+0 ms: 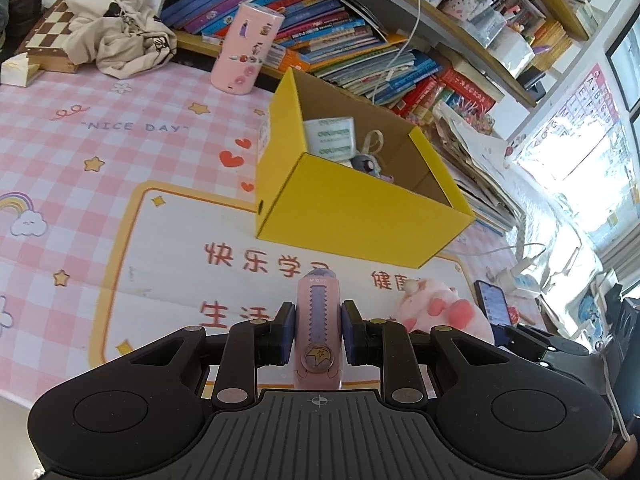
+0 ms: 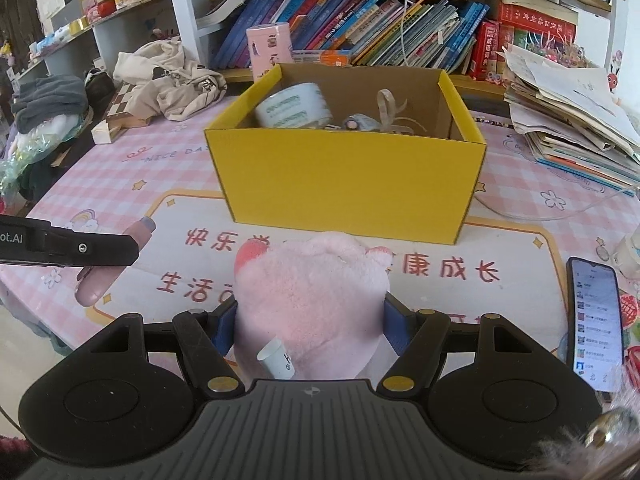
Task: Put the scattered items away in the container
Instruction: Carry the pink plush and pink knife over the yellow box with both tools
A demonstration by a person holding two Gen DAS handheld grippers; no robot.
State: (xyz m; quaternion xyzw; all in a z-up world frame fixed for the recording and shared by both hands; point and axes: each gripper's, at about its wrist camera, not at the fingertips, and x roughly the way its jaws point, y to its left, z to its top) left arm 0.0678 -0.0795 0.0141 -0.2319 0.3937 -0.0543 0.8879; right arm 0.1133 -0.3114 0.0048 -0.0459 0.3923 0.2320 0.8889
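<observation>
A yellow cardboard box [image 1: 360,208] [image 2: 348,184] stands open on the pink desk mat, holding a white tape roll [image 2: 294,106], a small grey toy [image 2: 358,123] and a ribbon. My left gripper [image 1: 318,330] is shut on a pink and purple pen-shaped case [image 1: 318,320], held just above the mat in front of the box; the case also shows in the right wrist view [image 2: 116,260]. My right gripper [image 2: 310,320] is shut on a pink plush toy [image 2: 308,300], also seen in the left wrist view [image 1: 440,306], in front of the box.
A pink tin [image 1: 246,50] stands behind the box, by rows of books [image 2: 360,28]. A beige cloth [image 1: 116,28] and a chessboard [image 1: 48,36] lie far left. A phone [image 2: 596,320] lies at the right, below a paper stack [image 2: 568,120].
</observation>
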